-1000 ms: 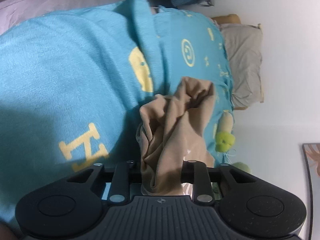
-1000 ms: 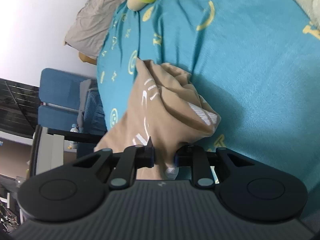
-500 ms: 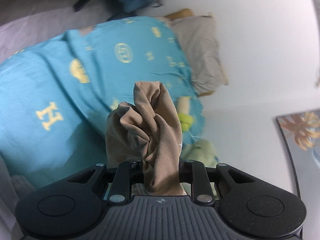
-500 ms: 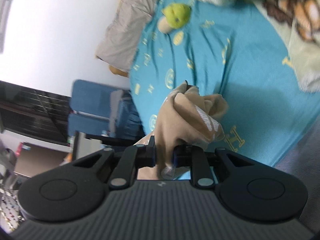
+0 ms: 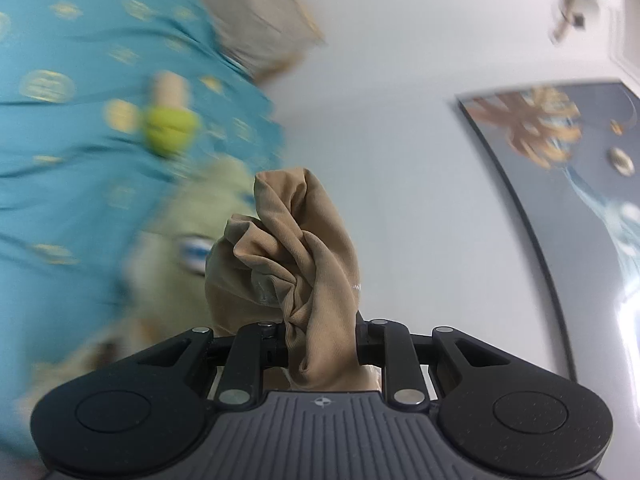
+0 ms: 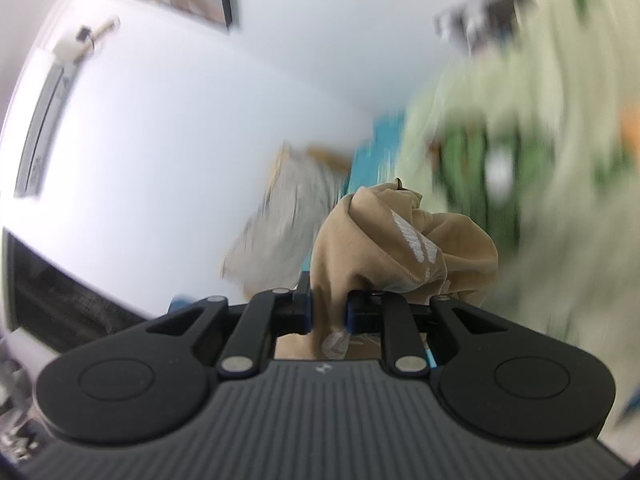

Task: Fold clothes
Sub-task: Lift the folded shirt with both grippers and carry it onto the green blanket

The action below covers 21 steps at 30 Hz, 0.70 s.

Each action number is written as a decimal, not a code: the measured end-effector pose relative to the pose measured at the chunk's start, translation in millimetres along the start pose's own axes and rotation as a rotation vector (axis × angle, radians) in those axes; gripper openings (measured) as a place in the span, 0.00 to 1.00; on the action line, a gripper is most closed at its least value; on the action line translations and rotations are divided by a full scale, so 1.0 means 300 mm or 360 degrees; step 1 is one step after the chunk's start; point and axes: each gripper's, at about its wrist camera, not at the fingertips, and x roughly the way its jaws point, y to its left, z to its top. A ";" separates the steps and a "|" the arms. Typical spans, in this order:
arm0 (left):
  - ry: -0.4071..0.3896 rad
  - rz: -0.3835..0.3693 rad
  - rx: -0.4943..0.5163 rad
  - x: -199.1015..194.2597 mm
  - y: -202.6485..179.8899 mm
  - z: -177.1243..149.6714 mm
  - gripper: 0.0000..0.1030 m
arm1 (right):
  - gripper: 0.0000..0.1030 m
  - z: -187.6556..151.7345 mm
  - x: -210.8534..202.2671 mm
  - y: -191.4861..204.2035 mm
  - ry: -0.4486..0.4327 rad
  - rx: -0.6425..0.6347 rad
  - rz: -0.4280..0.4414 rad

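A tan garment (image 5: 304, 256) is bunched between the jaws of my left gripper (image 5: 322, 346), which is shut on it and holds it up in the air. The same tan garment (image 6: 384, 248), with white printed stripes, is pinched in my right gripper (image 6: 328, 312), also shut on it. Both grippers are lifted well above the bed. The rest of the garment hangs below and is hidden behind the gripper bodies.
A bed with a turquoise patterned cover (image 5: 72, 152) lies at left, blurred, with a green plush toy (image 5: 168, 128), a grey pillow (image 5: 256, 24) and a pale green blanket (image 6: 560, 152). A white wall (image 5: 400, 120) with a framed picture (image 5: 560, 160) is ahead.
Both grippers have risen and tilted up from the bed, carrying the tan garment. The views now face the wall and the bed has slid to the side, blurred by motion.
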 end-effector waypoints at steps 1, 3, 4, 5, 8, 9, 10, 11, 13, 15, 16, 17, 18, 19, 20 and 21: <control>0.0042 -0.0045 0.0039 0.085 -0.055 -0.003 0.22 | 0.18 0.074 -0.005 0.014 -0.0064 -0.0045 -0.0020; 0.0098 -0.0123 0.0090 0.250 -0.129 -0.008 0.23 | 0.18 0.205 -0.015 0.035 -0.0180 -0.0131 -0.0059; 0.0112 -0.0142 0.0125 0.320 -0.162 -0.017 0.23 | 0.18 0.260 -0.020 0.038 -0.0229 -0.0171 -0.0072; 0.0111 -0.0146 0.0163 0.374 -0.183 -0.032 0.23 | 0.18 0.303 -0.025 0.035 -0.0273 -0.0207 -0.0082; 0.0138 -0.0177 0.0302 0.518 -0.179 -0.092 0.23 | 0.18 0.354 -0.028 -0.018 -0.0364 -0.0296 -0.0124; 0.0164 -0.0182 0.0350 0.557 -0.153 -0.112 0.23 | 0.18 0.352 -0.022 -0.050 -0.0393 -0.0315 -0.0154; 0.0190 -0.0187 0.0398 0.595 -0.126 -0.132 0.23 | 0.18 0.341 -0.015 -0.087 -0.0411 -0.0328 -0.0188; 0.0217 -0.0184 0.0432 0.619 -0.084 -0.157 0.23 | 0.18 0.319 -0.005 -0.129 -0.0419 -0.0334 -0.0227; 0.0283 -0.0138 0.0439 0.643 0.033 -0.205 0.23 | 0.18 0.262 0.011 -0.224 -0.0389 -0.0322 -0.0304; 0.0360 -0.0052 0.0435 0.646 0.146 -0.243 0.23 | 0.18 0.195 0.019 -0.314 -0.0326 -0.0301 -0.0361; 0.0397 -0.0014 0.0451 0.639 0.198 -0.261 0.23 | 0.18 0.155 0.017 -0.354 -0.0291 -0.0287 -0.0380; 0.0420 0.0007 0.0478 0.630 0.237 -0.278 0.24 | 0.18 0.114 0.013 -0.388 -0.0267 -0.0274 -0.0393; 0.0439 0.0022 0.0509 0.620 0.270 -0.294 0.25 | 0.18 0.071 0.006 -0.417 -0.0254 -0.0260 -0.0400; 0.0456 0.0044 0.0542 0.616 0.293 -0.306 0.27 | 0.18 0.034 -0.001 -0.443 -0.0250 -0.0243 -0.0407; 0.0473 0.0070 0.0574 0.614 0.311 -0.316 0.33 | 0.18 0.003 -0.006 -0.465 -0.0254 -0.0225 -0.0414; 0.0478 0.0108 0.0630 0.618 0.315 -0.321 0.41 | 0.19 -0.021 -0.009 -0.484 -0.0259 -0.0206 -0.0426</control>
